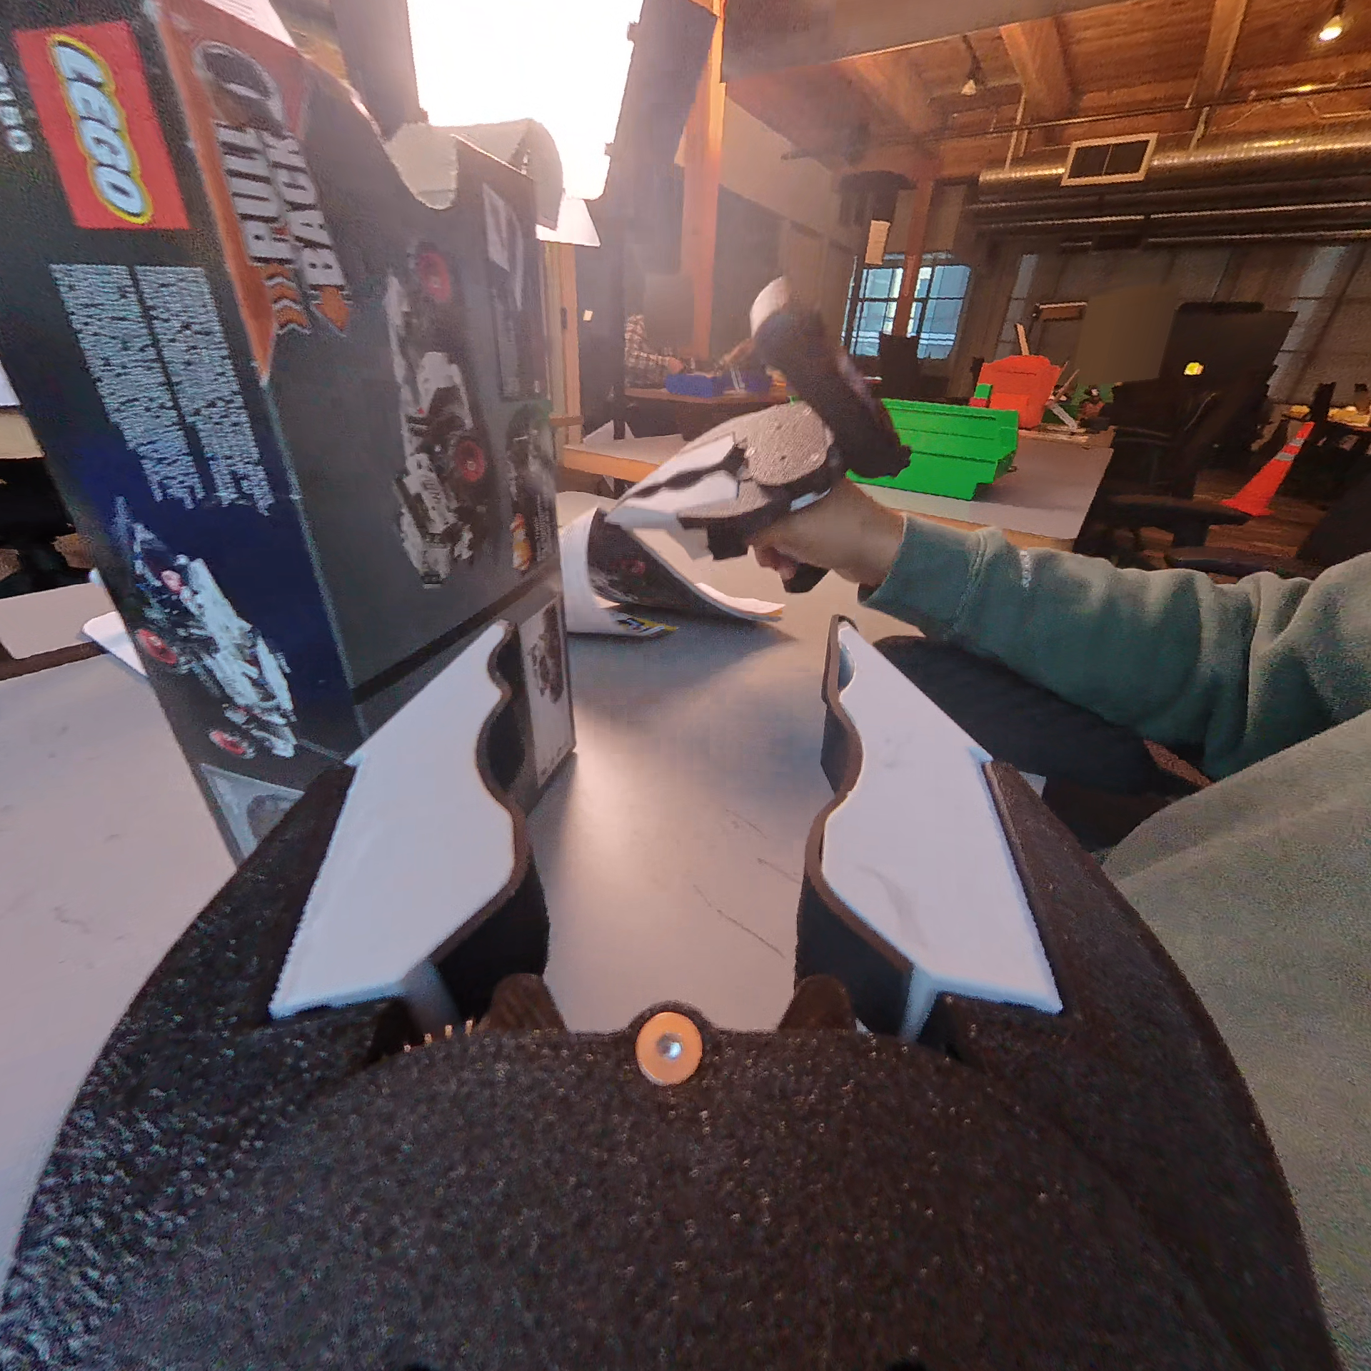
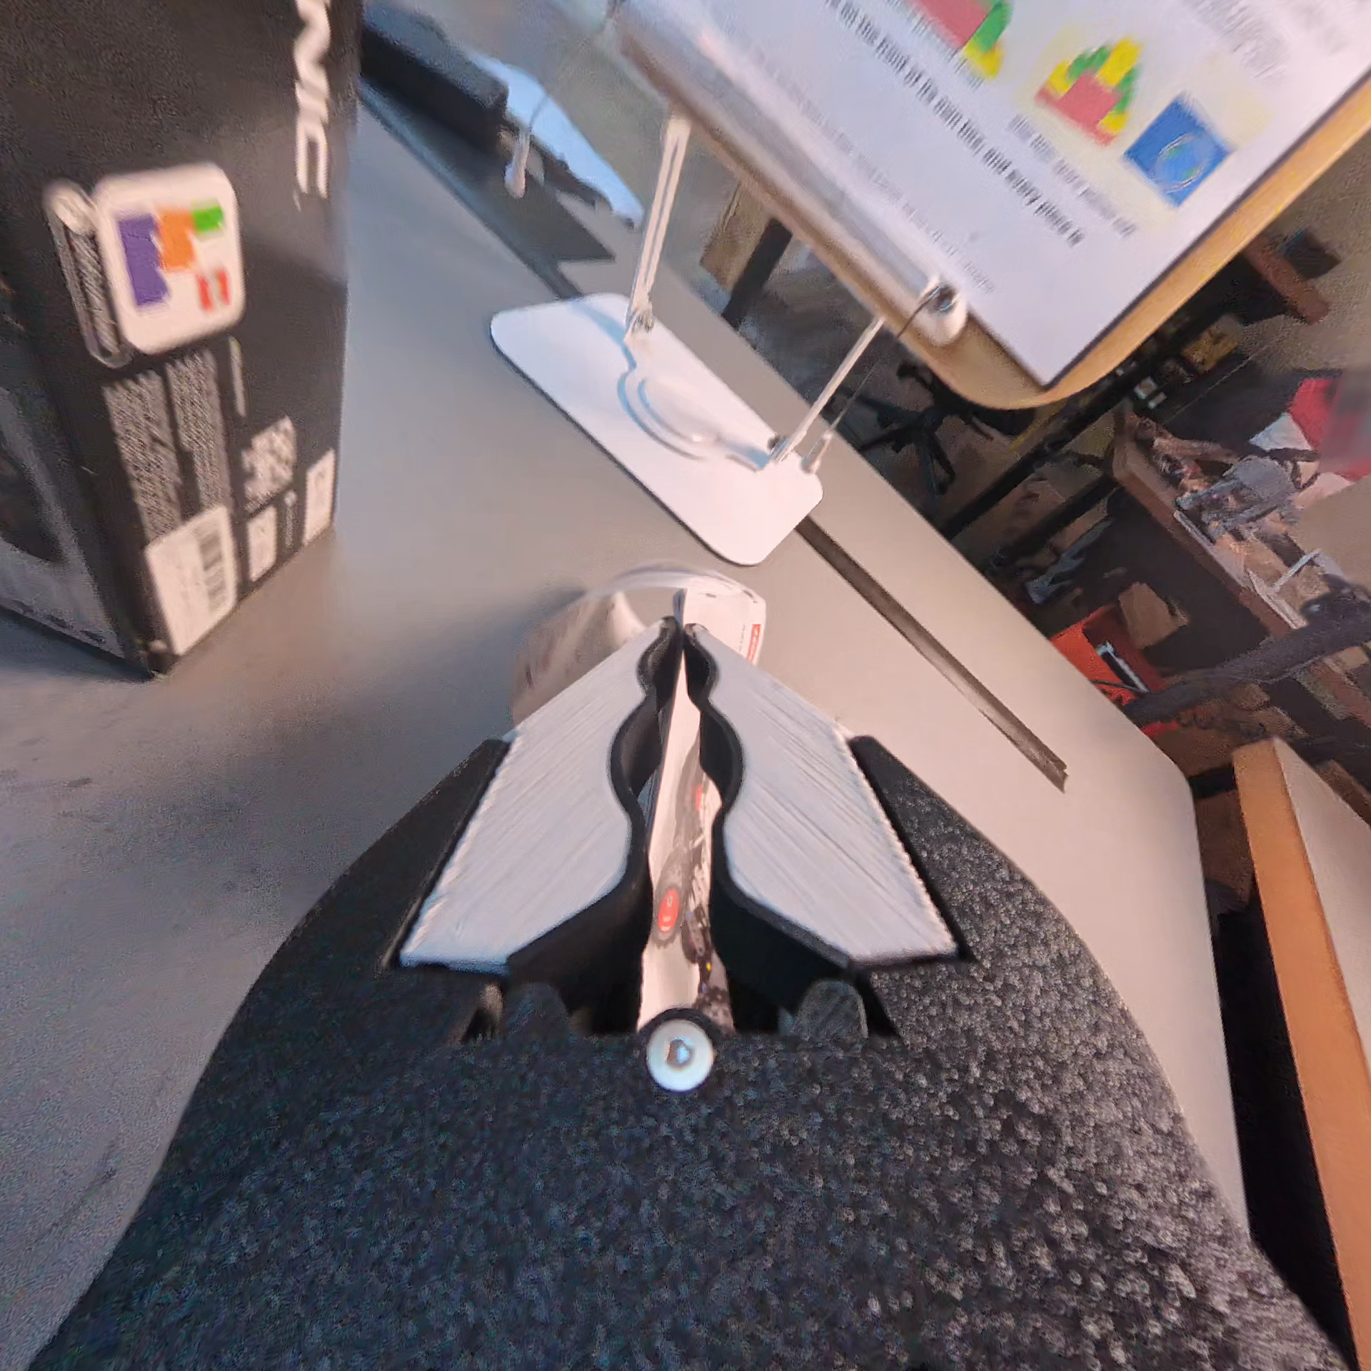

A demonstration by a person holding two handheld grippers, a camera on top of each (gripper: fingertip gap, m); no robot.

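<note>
Fingers, left gripper [image 1: 671, 705]: spread wide, nothing between them, low over the grey bench [image 1: 690, 816]. Left finger [image 1: 430, 801] just beside the lower near corner of the toy box; contact cannot be told.

Toy box [image 1: 311, 415]: dark printed carton, upright on end, top flaps open, long axis vertical. Stands left of and just ahead of the left fingers, nearer to them than to the right gripper.

Fingers, right gripper [image 2: 681, 638]: closed on a thin printed booklet [image 2: 679, 853], clamped edge-on through the slot between the pads. In the left wrist view the right gripper [image 1: 616, 515], held by a hand [image 1: 823, 534] in a green sleeve [image 1: 1076, 616], sits beyond the left fingers toward the middle of the bench. Booklet [image 1: 645, 586] hangs curled from its tips, the lower pages resting on the bench, long axis running out to the right.

Beyond, right wrist view: white stand base [image 2: 668, 438] near the bench's far edge, carrying a tilted printed sheet [image 2: 1001, 133]. Same box [image 2: 178, 334] to the left, well apart from the right fingers.

Far background: green bin [image 1: 942, 445], orange cone [image 1: 1268, 475].
</note>
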